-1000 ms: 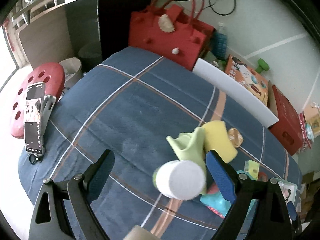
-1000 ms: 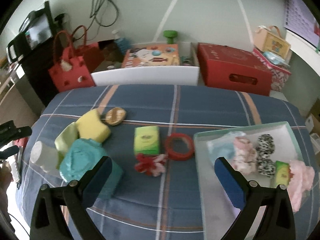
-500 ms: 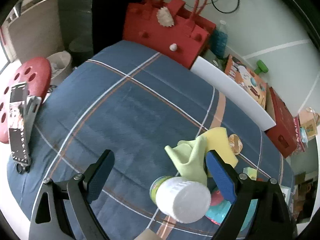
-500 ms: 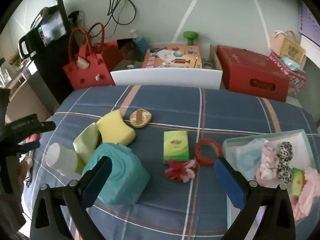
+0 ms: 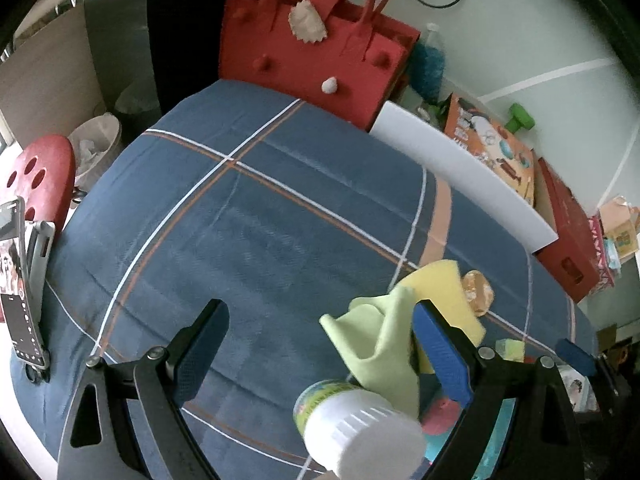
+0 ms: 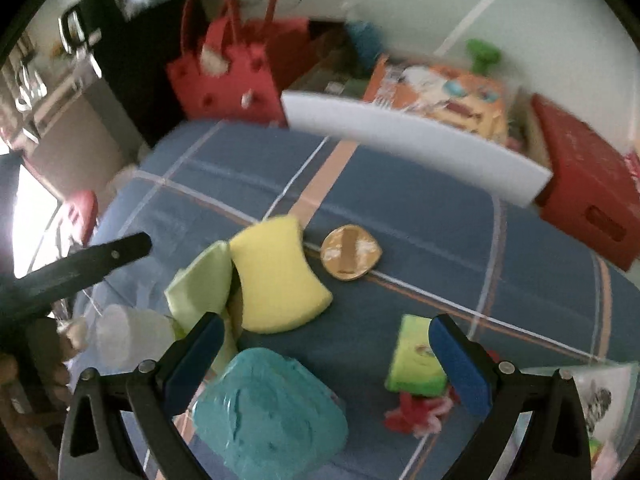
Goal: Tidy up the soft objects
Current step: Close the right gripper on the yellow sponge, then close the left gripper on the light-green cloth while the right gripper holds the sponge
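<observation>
A yellow sponge [image 6: 276, 276] lies on the blue plaid cloth [image 6: 400, 200], with a light green cloth [image 6: 200, 284] bunched at its left and a teal soft block [image 6: 268, 412] in front of it. My right gripper [image 6: 320, 356] is open and empty, above the sponge and the teal block. My left gripper [image 5: 320, 340] is open and empty, above the cloth's left part, with the green cloth [image 5: 380, 344] and sponge [image 5: 444, 292] by its right finger. A green tissue pack [image 6: 416, 364] and a red scrunchie [image 6: 416, 412] lie to the right.
A white-capped bottle [image 5: 356, 428] lies near the green cloth. A round wooden piece [image 6: 350, 258] lies behind the sponge. A tray [image 6: 592, 376] with soft items is at the right edge. A red bag [image 5: 312, 52], white board [image 5: 460, 176], red box [image 6: 588, 188] line the back. A phone stand [image 5: 24, 280] is left.
My right gripper has swung left and closer, from the tray side to above the sponge and teal block. My left gripper has drawn back and tilted slightly; both stay open.
</observation>
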Demonstrator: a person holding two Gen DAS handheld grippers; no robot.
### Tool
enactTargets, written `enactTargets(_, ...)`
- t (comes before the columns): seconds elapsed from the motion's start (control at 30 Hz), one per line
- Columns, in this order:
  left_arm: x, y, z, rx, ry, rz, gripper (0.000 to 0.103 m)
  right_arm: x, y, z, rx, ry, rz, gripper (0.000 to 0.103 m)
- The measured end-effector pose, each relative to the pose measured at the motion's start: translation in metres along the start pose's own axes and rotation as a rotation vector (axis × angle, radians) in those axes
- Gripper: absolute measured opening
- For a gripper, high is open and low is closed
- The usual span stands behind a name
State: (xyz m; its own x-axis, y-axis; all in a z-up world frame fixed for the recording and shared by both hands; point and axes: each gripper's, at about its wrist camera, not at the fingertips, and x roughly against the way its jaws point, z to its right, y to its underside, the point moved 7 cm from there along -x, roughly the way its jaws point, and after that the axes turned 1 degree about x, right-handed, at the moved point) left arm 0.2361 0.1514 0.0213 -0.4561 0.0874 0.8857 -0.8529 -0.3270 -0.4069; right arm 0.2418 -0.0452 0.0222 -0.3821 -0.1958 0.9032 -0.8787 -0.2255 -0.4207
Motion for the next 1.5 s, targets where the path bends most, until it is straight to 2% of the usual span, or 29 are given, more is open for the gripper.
enactTargets(0.1, -0.007, 0.000, -0.005, 0.001, -0.024, -0.024, 0.093, -0.024, -0.004, -0.005, 0.022, -0.009, -0.065, 0.103)
enactTargets(0.23, -0.018, 0.003, -0.002, -0.024, -0.013, -0.073, 0.093, -0.045, -0.006, -0.008, 0.032, -0.032, -0.137, 0.103)
enactTargets(0.53, -0.025, 0.002, 0.001, -0.034, -0.034, -0.088, 0.093, -0.073, -0.009, -0.024, 0.115, -0.020, -0.230, 0.103)
enactTargets(0.73, -0.019, -0.002, 0.003, -0.035, -0.020, -0.074, 0.093, -0.080, -0.012, -0.032, 0.167, -0.005, -0.258, 0.098)
enactTargets(0.83, -0.015, -0.003, 0.006, -0.045, -0.008, -0.064, 0.093, -0.083, -0.010, -0.037, 0.195, 0.000, -0.271, 0.090)
enactTargets(1.03, -0.022, 0.000, 0.009, -0.063, -0.008, -0.092, 0.093, -0.087, -0.008, -0.042, 0.207, -0.002, -0.277, 0.076)
enactTargets(1.2, -0.026, 0.000, 0.012, -0.084, 0.010, -0.123, 0.093, -0.087, -0.005, -0.043, 0.213, -0.007, -0.284, 0.074)
enactTargets(1.37, -0.031, -0.008, 0.022, -0.142, -0.009, -0.162, 0.093, -0.089, -0.006, -0.043, 0.212, -0.014, -0.285, 0.073)
enactTargets(1.5, -0.033, -0.011, 0.041, -0.220, 0.046, -0.222, 0.093, -0.089, -0.007, -0.036, 0.210, -0.015, -0.288, 0.073)
